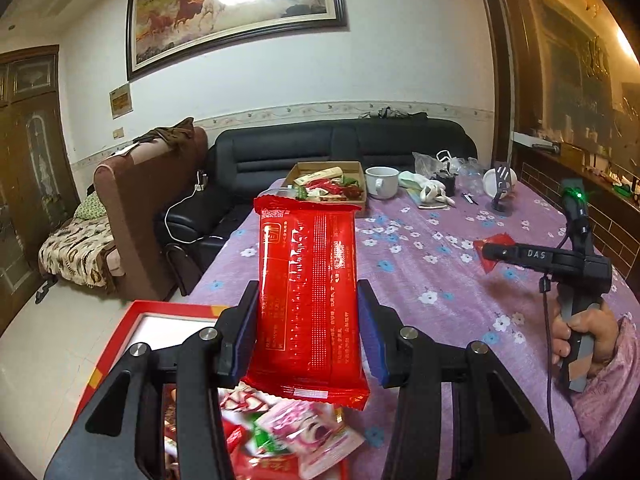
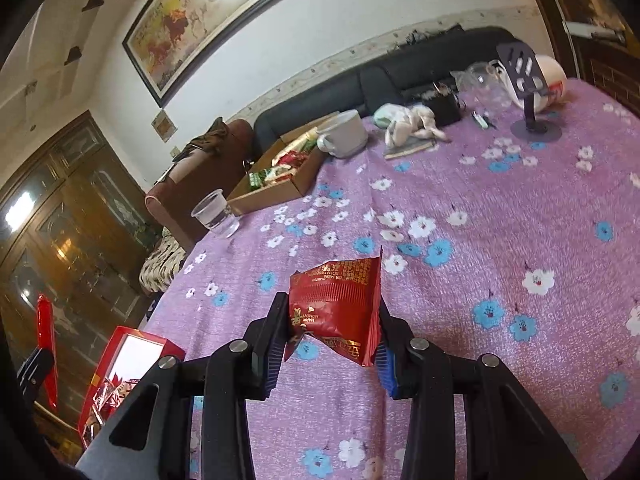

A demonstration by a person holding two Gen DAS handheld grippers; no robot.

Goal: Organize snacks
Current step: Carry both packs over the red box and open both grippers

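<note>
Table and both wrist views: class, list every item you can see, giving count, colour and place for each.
long snack packet: 1, red, held in left hand-held gripper
small snack packet: 1, dark red, held in right hand-held gripper
cardboard box: 1, brown, far left, holds snacks
gift box: 1, red, near left edge
mug: 1, white, beside cardboard box
plastic cup: 1, clear, left edge
tablecloth: 1, purple floral
left hand-held gripper: 1, black
right hand-held gripper: 1, black
</note>
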